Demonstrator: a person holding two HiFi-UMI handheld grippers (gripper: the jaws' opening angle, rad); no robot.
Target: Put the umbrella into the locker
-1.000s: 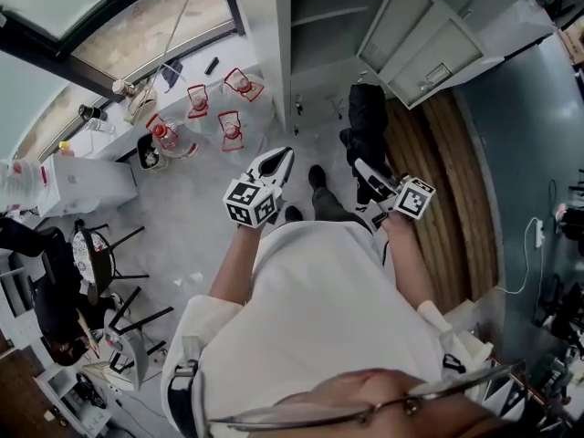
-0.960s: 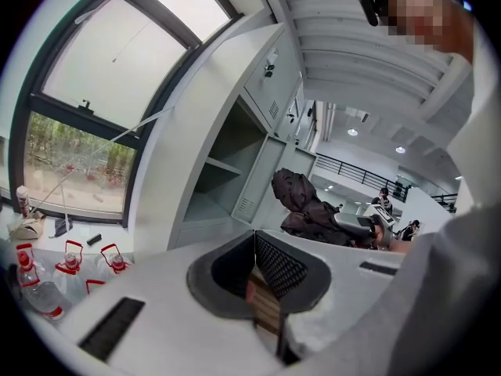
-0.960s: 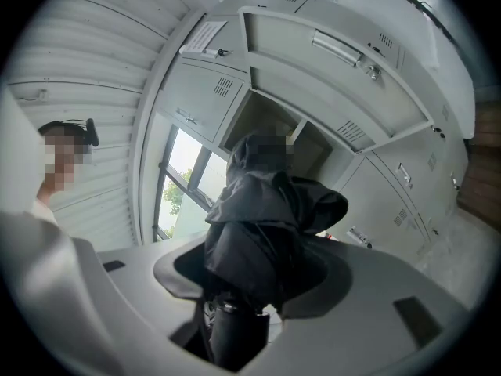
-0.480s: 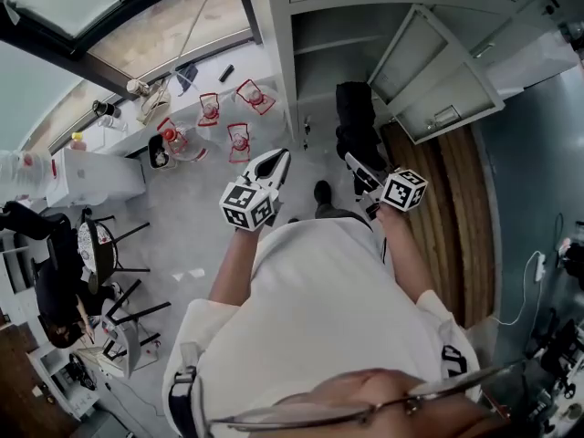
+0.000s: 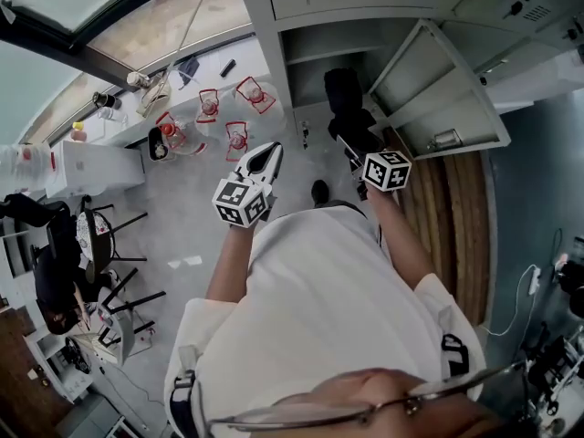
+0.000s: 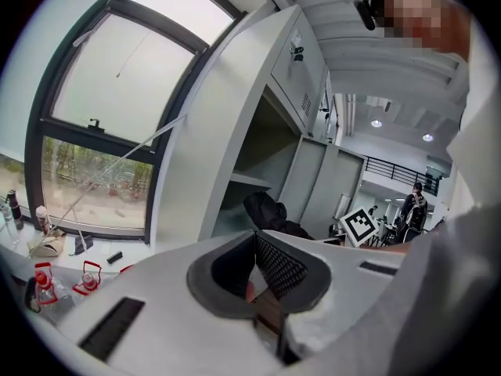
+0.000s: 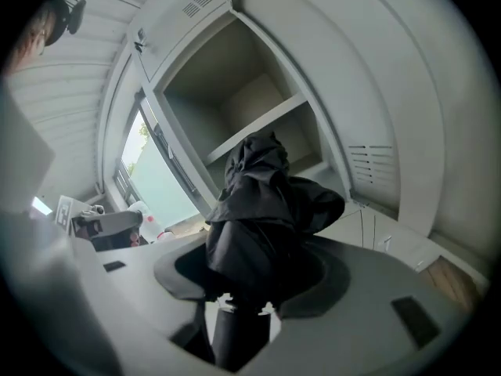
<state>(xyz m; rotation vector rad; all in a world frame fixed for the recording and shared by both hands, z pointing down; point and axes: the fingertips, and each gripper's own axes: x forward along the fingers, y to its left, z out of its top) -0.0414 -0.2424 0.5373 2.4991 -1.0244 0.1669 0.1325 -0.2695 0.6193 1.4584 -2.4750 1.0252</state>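
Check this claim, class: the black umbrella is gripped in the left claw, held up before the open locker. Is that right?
No, the claw named is wrong. The right gripper view shows the black umbrella gripped in the right claw, not the left. The rest stands: it is held up before the open locker.

Clear water jugs [image 5: 239, 138] (red handles), big window [image 6: 102, 124], black chairs [image 5: 91, 245], wooden floor strip [image 5: 452, 208]

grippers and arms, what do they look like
Both the left gripper and right gripper are white plastic with dark inner pads, each bearing a cube of black-and-white square markers. The person wears a white short-sleeved shirt.
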